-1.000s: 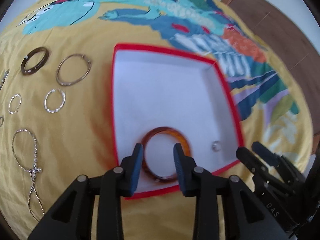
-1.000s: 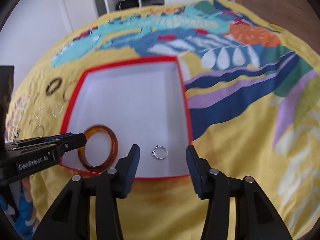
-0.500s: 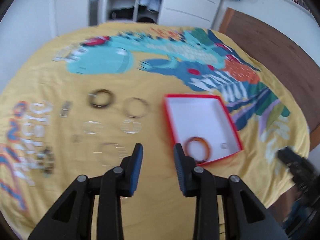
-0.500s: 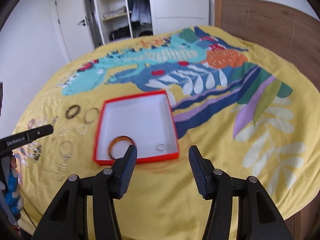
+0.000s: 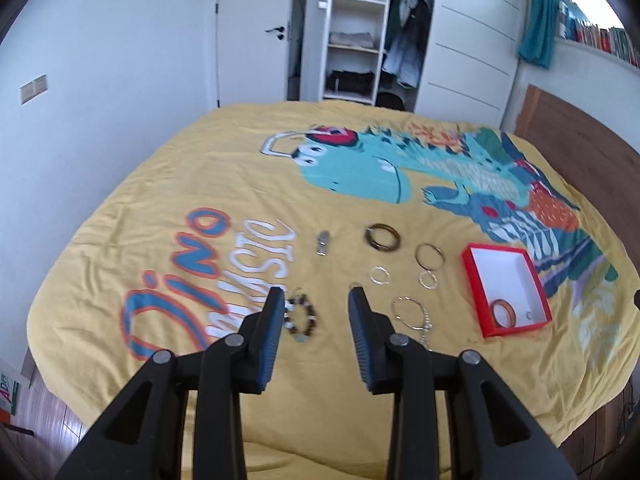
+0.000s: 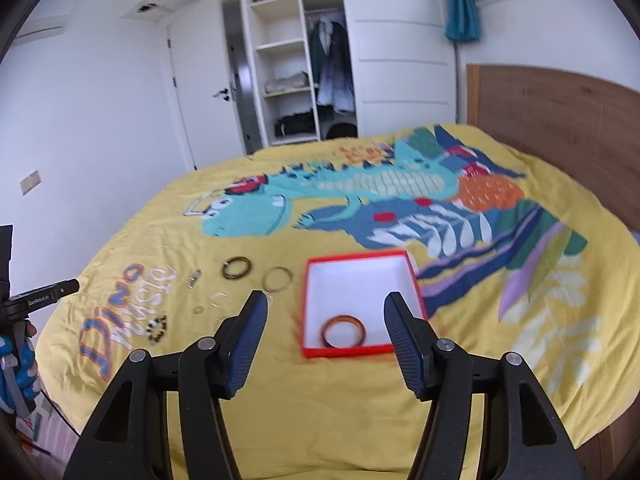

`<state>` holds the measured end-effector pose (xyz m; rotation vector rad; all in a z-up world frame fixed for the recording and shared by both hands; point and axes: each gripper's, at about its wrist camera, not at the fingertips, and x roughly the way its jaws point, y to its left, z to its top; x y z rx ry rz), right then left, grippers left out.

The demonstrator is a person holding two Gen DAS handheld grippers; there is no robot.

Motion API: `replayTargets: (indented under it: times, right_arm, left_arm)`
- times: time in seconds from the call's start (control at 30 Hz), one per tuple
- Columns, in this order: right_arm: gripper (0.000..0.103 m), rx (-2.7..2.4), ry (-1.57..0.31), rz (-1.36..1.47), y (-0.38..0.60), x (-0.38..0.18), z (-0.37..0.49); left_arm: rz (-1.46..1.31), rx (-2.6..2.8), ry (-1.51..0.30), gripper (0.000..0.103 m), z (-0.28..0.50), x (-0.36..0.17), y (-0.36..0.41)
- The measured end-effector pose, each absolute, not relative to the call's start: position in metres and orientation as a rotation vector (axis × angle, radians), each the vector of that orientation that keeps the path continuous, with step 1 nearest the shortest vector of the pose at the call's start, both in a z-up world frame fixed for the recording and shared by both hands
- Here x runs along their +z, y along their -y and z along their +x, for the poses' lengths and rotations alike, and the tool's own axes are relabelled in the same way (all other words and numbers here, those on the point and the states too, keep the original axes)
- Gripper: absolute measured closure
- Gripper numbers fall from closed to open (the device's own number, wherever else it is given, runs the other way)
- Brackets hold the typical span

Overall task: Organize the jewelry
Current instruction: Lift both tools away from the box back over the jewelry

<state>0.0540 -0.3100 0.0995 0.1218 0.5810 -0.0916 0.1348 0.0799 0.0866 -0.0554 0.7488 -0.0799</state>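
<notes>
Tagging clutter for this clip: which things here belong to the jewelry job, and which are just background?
Job: red box, amber bangle and small ring inside it; loose on the bedspread: dark bangle, hoops, beaded bracelet, chain.
Background: wardrobe, door, bookshelf.

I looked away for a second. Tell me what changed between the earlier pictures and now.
Both tongs pulled up and back from the red-rimmed white box; the whole yellow bedspread now shows. The right tongs have just been opening, nothing between them; the left tongs are also empty. Unchanged: the amber bangle and small silver ring lie in the box, other jewelry outside it.
</notes>
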Motion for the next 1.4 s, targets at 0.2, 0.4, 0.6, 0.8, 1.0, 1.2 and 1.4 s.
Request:
replayTargets:
  times: [0.2, 0.4, 0.6, 0.8, 1.0, 1.2, 1.4]
  right_arm:
    - [0.038, -0.059, -0.539, 0.095, 0.284, 0.121, 0.047]
    - [0.035, -0.037, -0.534, 0.082, 0.269, 0.119, 0.061]
    - [0.035, -0.018, -0.601, 0.077, 0.263, 0.089, 0.086]
    - [0.035, 0.015, -0.688, 0.091, 0.255, 0.05, 0.122]
    - [0.035, 0.062, -0.766, 0.093, 0.243, 0.014, 0.17]
    - [0.035, 0.1, -0.853, 0.099, 0.234, -0.032, 0.23]
    - [0.03, 0.108, -0.922, 0.131, 0.23, -0.08, 0.278]
  left_arm:
    - [-0.073, -0.031, -0.686, 0.071, 0.117, 0.099, -0.11]
    - [-0.076, -0.024, -0.674, 0.071, 0.117, 0.091, -0.119]
    - [-0.068, -0.03, -0.749, 0.071, 0.138, 0.054, -0.116]
    - [-0.035, -0.076, -0.815, 0.071, 0.168, 0.018, -0.091]
    - [-0.018, -0.122, -0.888, 0.071, 0.209, -0.02, -0.064]
    - [0.003, -0.194, -0.956, 0.071, 0.255, -0.061, -0.028]
    - [0.024, -0.23, -1.011, 0.059, 0.291, -0.099, 0.002]
